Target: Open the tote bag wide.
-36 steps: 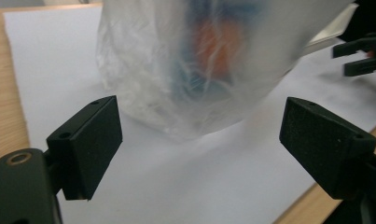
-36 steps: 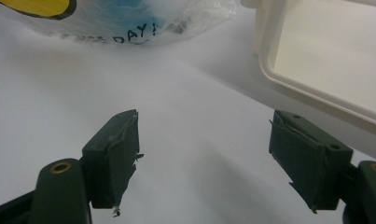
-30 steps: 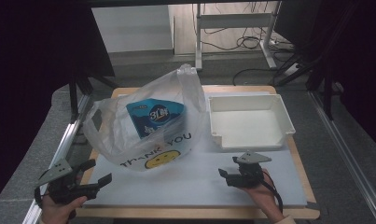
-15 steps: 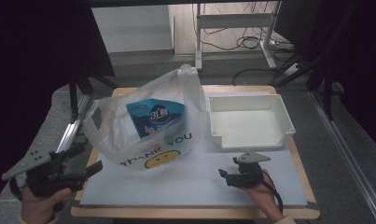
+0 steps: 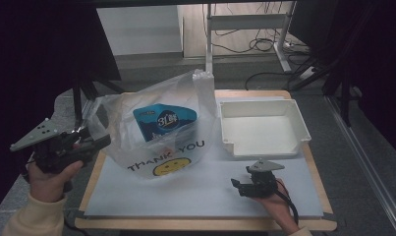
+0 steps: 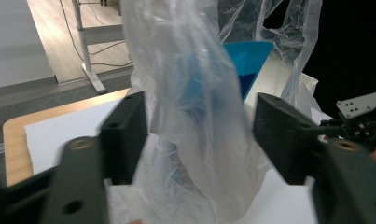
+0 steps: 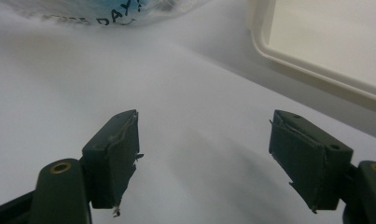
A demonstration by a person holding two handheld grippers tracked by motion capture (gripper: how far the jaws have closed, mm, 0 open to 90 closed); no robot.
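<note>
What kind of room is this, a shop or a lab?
Probably a lab or workshop: dark curtains ring the table, loose cables run over the floor, and a person works a hand-held gripper at a plastic bag.

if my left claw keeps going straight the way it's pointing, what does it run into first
Most likely the clear plastic bag: a fold of it already hangs between the left claw's jaws, which have just been closing without clamping it. Behind the film sits the blue package, though depth is unclear.
</note>
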